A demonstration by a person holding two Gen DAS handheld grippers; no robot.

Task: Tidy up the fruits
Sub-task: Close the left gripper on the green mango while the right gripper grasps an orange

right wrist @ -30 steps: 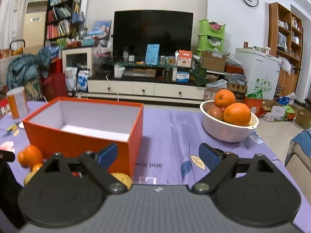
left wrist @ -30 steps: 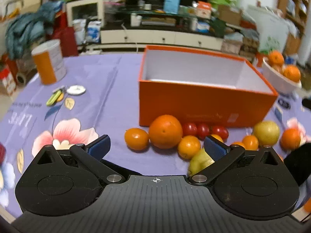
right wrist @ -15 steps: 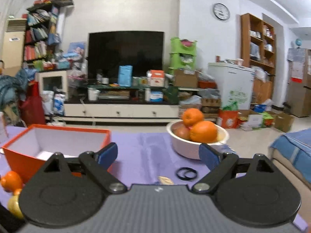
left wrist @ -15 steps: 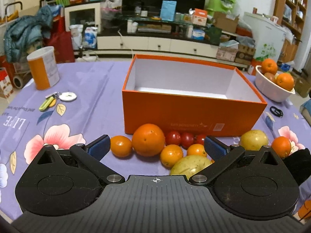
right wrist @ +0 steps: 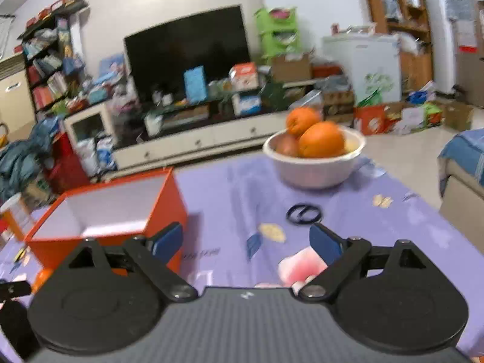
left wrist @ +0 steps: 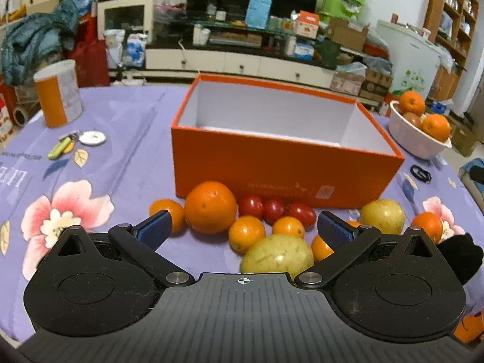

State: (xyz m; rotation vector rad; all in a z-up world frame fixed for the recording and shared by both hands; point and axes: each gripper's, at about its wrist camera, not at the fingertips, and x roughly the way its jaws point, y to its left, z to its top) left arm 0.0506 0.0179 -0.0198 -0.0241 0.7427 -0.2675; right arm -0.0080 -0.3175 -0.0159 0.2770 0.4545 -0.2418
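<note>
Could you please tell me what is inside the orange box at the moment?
The orange box shows only bare white inner walls and a strip of white floor at the back; no fruit is visible. Its near wall hides the front of the floor in both views.

You have an open orange box [left wrist: 284,163] with a white inside standing upright on the bench, nothing visible in it. Loose fruit lies in a cluster along its near wall: a large orange [left wrist: 210,207], a small orange [left wrist: 168,211] touching its left side, three cherry tomatoes [left wrist: 273,208] in a row against the box, two yellow-green fruits [left wrist: 278,255], and more small oranges [left wrist: 246,233] among them. Far right, a white bowl [left wrist: 414,143] holds oranges [left wrist: 435,126] and a brownish fruit.
</note>
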